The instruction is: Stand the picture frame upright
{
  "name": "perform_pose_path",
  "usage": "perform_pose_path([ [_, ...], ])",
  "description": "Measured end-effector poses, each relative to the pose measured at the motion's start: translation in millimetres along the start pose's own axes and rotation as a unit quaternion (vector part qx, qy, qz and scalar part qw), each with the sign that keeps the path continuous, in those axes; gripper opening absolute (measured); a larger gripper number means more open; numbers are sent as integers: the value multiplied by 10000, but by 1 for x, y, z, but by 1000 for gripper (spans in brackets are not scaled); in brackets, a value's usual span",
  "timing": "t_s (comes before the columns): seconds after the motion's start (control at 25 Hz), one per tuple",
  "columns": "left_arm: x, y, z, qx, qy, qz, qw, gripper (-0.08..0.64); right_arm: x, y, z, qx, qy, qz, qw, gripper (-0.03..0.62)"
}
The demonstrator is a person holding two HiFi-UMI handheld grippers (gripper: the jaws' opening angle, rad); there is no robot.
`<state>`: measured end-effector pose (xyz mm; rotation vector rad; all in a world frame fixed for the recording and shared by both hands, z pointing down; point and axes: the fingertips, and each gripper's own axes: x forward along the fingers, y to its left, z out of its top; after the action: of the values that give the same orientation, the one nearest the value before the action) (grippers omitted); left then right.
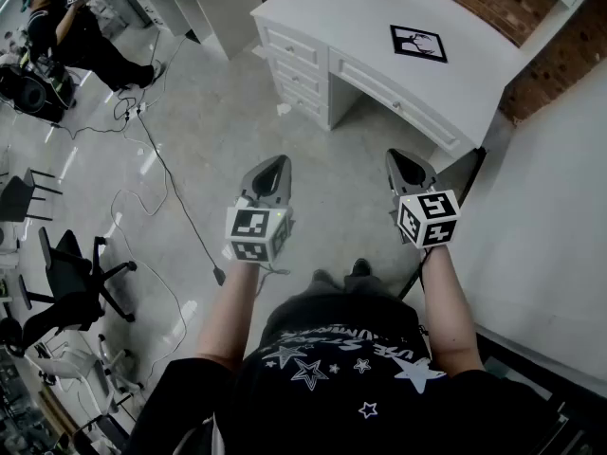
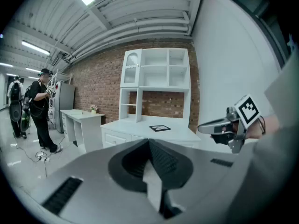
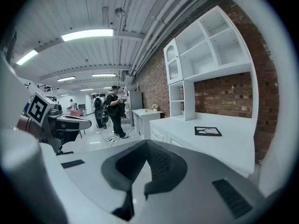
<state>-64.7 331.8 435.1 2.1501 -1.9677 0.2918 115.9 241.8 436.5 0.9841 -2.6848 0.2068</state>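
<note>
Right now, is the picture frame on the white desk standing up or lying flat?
Lying flat. The picture frame rests face up on the white desk: the head view shows its whole picture from above.

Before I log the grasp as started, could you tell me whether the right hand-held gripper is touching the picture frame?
Apart. The head view shows the picture frame flat on the desk, with the right hand-held gripper short of its edge.
</note>
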Motion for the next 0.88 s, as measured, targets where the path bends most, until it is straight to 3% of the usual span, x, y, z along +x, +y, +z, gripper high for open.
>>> perform_pose_path([
  [0.4,-3,5,0,29,-213,-11,9998,18,10,13,-15,230,75,29,9997,14],
  [0.6,-9,16,-7,-201,-165,67,9996,18,19,23,-14,282,72,73,9995,14],
  [0.88,-7,32,-27,-298,13,70,9995,18,23,7,-20,696,-79,-321,9970,15],
])
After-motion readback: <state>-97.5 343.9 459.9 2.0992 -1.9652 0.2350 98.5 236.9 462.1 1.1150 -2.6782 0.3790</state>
